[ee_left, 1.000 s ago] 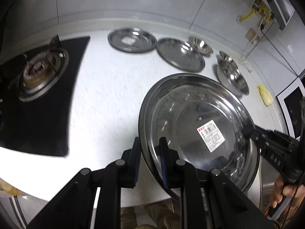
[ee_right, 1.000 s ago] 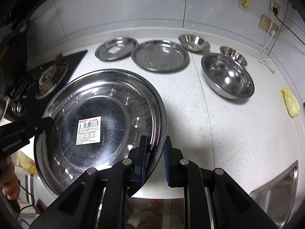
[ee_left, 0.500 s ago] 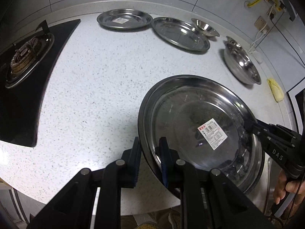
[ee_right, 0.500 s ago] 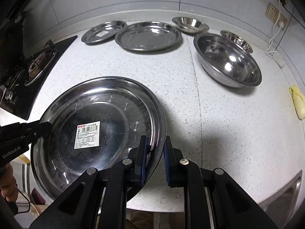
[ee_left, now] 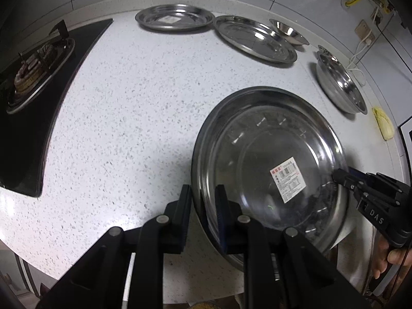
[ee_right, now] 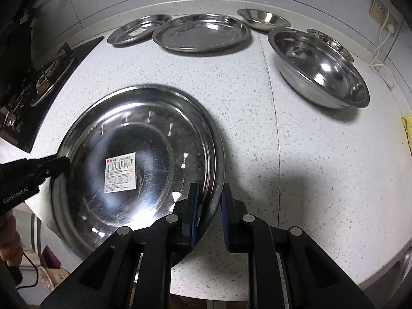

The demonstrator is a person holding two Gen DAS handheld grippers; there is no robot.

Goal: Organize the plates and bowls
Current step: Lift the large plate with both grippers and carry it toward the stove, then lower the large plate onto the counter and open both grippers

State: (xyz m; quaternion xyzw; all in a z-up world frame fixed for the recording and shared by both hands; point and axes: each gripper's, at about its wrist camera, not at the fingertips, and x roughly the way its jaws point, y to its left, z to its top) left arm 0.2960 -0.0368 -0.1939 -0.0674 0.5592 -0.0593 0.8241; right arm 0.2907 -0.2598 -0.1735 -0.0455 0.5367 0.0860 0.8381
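Note:
A large steel plate [ee_left: 260, 154] [ee_right: 139, 139] with a white barcode label hangs low over the near part of the speckled counter [ee_left: 123, 118] [ee_right: 322, 175]. My left gripper [ee_left: 203, 193] is shut on its left rim. My right gripper [ee_right: 208, 190] is shut on its right rim; it shows in the left wrist view as a black tool [ee_left: 342, 177] at the plate's right edge. At the back lie a smaller labelled plate [ee_left: 175, 20] [ee_right: 137, 29], a wide plate [ee_left: 255, 38] [ee_right: 200, 32], a small bowl [ee_left: 288, 31] [ee_right: 262, 19] and a big bowl [ee_left: 340, 87] [ee_right: 322, 67].
A black gas hob [ee_left: 33, 77] [ee_right: 43, 77] takes up the left end of the counter. Behind the big bowl sits a small perforated bowl [ee_right: 329, 42]. A yellow cloth [ee_left: 383, 126] lies at the right edge. White cable and wall sockets [ee_right: 383, 23] run along the back right.
Both grippers have come down together with the large plate, which now hangs closer to the counter and further over it. The plates and bowls at the back have kept their places.

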